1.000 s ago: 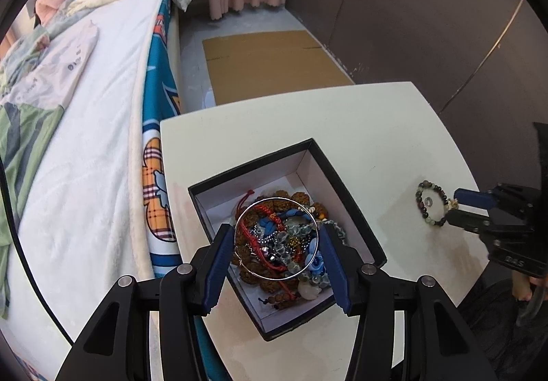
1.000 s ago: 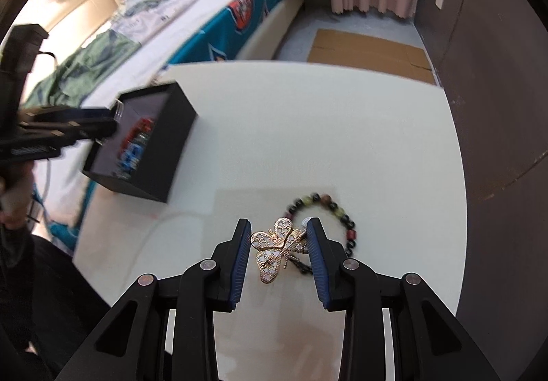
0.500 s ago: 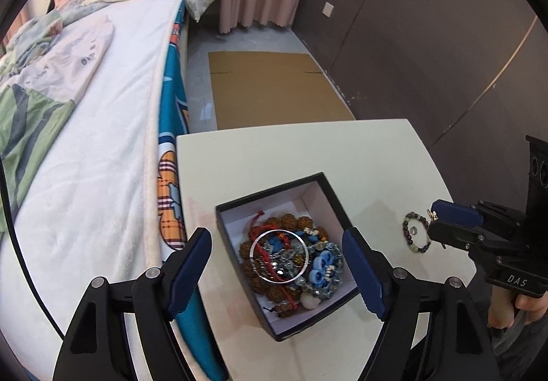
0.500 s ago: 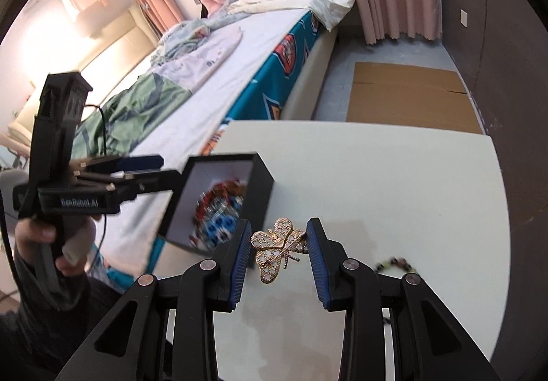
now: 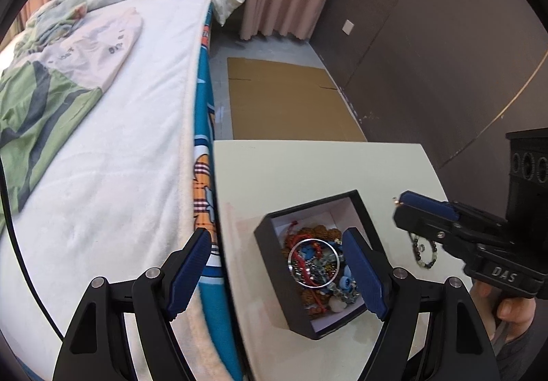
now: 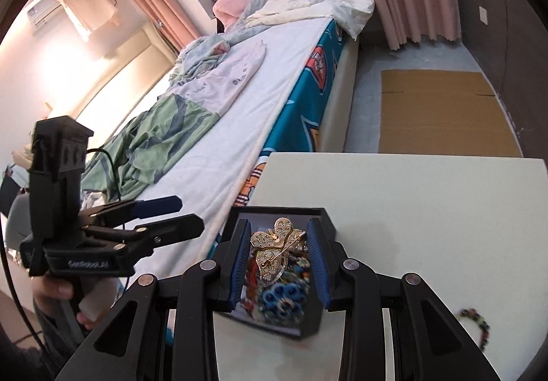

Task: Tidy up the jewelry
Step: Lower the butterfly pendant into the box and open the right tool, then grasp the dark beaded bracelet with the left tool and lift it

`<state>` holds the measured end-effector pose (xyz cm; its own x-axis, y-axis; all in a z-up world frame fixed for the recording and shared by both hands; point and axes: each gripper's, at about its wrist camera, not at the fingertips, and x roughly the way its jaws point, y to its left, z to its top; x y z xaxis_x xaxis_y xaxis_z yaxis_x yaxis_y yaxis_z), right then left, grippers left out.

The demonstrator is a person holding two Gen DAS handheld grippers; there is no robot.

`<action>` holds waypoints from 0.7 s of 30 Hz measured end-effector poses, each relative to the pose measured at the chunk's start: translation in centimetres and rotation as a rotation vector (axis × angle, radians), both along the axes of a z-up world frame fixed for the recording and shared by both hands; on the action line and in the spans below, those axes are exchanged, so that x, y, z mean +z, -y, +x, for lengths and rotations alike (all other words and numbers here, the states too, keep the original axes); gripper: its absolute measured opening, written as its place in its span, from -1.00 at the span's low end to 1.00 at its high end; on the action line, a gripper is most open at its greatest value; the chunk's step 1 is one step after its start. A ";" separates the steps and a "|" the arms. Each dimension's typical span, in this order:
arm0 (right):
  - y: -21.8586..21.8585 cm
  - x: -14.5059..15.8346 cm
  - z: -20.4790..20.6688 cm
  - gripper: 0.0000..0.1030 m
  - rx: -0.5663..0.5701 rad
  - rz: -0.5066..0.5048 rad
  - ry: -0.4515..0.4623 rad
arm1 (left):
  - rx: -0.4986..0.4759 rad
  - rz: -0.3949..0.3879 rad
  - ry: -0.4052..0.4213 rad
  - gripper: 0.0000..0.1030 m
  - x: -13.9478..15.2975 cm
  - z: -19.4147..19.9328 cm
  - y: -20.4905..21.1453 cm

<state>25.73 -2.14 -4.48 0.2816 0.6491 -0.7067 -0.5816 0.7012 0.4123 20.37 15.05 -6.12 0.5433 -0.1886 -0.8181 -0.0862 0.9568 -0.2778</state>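
Observation:
A black jewelry box (image 5: pixel 274 227) with a white lining stands on the white table (image 5: pixel 308 168), full of tangled bracelets and beads. A silver bangle (image 5: pixel 313 263) lies on top of the pile. My left gripper (image 5: pixel 277 244) hovers over the box's left side, open and holding nothing. My right gripper (image 6: pixel 279 227) is shut on a gold butterfly brooch (image 6: pixel 274 254) and holds it right above the box (image 6: pixel 284 210). The right gripper (image 5: pixel 424 210) also shows at the right of the left wrist view. A dark beaded bracelet (image 5: pixel 424 252) lies on the table beside the box.
A bed (image 5: pixel 120 141) with white sheets and loose clothes runs along the table's left edge. Flat brown cardboard (image 5: pixel 287 100) lies on the floor beyond the table. A dark wall (image 5: pixel 445 55) stands on the right. A hand (image 5: pixel 510 309) holds the right gripper's handle.
My left gripper opened, let the silver bangle drop into the box, and drew back. My right gripper carried the butterfly brooch from beside the beaded bracelet to above the box.

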 end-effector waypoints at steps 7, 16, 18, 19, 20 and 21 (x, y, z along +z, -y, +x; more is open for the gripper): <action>-2.3 -1.6 0.7 -0.32 -0.004 -0.056 0.006 | 0.034 -0.026 0.004 0.54 0.0 -0.2 -1.5; 0.1 -1.8 1.5 -0.02 -0.091 -0.120 -0.019 | 0.023 -0.030 0.006 0.54 0.1 0.1 -1.0; 1.5 -1.1 1.2 0.02 -0.107 -0.114 -0.008 | 0.011 -0.026 0.006 0.54 0.2 0.1 -0.4; 1.9 -1.0 1.1 0.02 -0.109 -0.112 -0.009 | 0.002 -0.023 0.007 0.54 0.2 0.2 0.0; 2.5 -0.7 1.1 0.04 -0.117 -0.110 -0.012 | -0.005 -0.020 0.008 0.54 0.3 0.3 0.4; 3.4 -0.4 1.0 0.05 -0.129 -0.111 -0.016 | -0.012 -0.018 0.008 0.54 0.3 0.3 0.7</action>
